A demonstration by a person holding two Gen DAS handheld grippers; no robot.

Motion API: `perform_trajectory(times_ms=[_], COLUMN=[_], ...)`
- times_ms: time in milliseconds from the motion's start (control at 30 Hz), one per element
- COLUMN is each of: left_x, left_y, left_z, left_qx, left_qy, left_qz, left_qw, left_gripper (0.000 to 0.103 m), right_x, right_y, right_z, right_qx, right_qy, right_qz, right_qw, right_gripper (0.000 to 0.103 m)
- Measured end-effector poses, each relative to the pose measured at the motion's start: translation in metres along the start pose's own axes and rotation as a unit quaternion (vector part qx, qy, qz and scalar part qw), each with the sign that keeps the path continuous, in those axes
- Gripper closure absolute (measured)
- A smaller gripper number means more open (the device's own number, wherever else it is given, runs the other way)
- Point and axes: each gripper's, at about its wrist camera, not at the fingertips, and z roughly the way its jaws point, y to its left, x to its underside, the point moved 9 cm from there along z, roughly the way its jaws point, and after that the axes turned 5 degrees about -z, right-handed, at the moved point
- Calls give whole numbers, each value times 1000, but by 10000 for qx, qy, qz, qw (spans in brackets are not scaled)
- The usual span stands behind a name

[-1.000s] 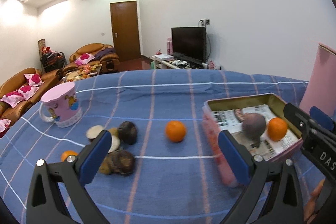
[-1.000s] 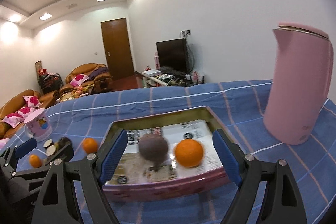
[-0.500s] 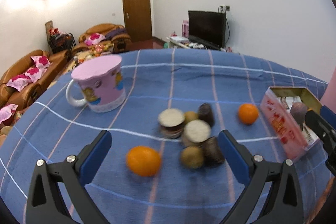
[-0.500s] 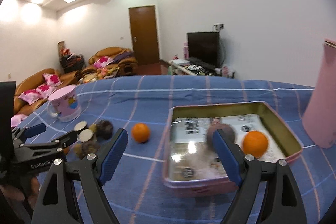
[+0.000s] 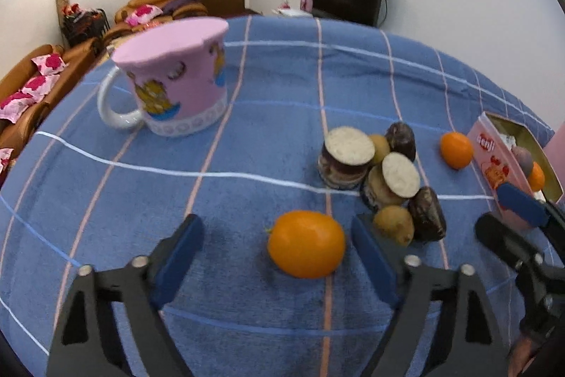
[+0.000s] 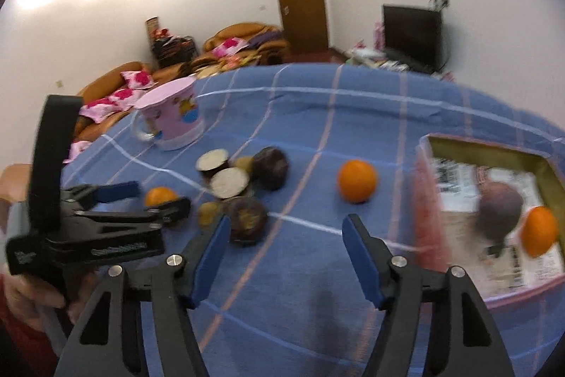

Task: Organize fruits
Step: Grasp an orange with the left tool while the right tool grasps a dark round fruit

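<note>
1. The left tongs (image 5: 275, 257) stand open over the blue checked cloth of the counter (image 5: 282, 76). Their jaws have just been closing in, and the near orange (image 5: 305, 243) sits between them, close to the right jaw, with a clear gap on the left side; neither pad presses on it yet.
2. The right tongs (image 6: 284, 257) are open too, their jaws also just narrowed, with nothing but cloth between them.
3. The relation that matters, as I judge it: the near orange lies straight ahead of the left tongs and a little right of their middle, so the left hand is plainly the nearer one. It is near round, so no long axis sets the approach.
4. The far orange (image 6: 357, 181) lies ahead of the right tongs, beyond their tips and slightly right, apart from them.
5. The near orange looks smooth, bright and slightly flattened, resting on the cloth just left of the heap of dark fruits and cut pieces (image 5: 381, 175).
6. The tin box (image 6: 494, 200) at the right already holds a purple fruit (image 6: 501, 211) and another orange (image 6: 538, 230).
7. A pink mug (image 5: 176, 83) stands far left, well apart.
</note>
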Motion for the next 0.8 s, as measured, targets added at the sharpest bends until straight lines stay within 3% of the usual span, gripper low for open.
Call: perform_trajectory(times_ms=[167,333,367,433,500,633,800], left_x=[-3,-6,-6,-5,-9,-14,-30], left_y=[-5,-18,-18,-20,-15,2,18], left_z=[8,6,6,5,2,-9,-36], left_qx=[-2,217,236,201,210,254,-4], left_qy=[92,32,29,14,-26,-280,-1145], left_qz=[17,167,213,239,153,-281,-565], left_qw=[10000,9996,9995,9995,9997,9989,9918], left_gripper=[24,57,59,59,60,60,60], right_x=[1,4,2,0,-1,1,3], right_y=[8,11,11,15,22,26,18], right_z=[24,48,49,52,54,48,34], right_qx=[-377,-660,-679,-720,-878,-935,-986], right_qy=[317,658,611,624,641,626,496], right_qz=[302,658,710,709,644,579,706], right_qw=[9983,9935,9933,9929,9920,9920,9914], right_gripper=[35,37,37,39,51,58,59])
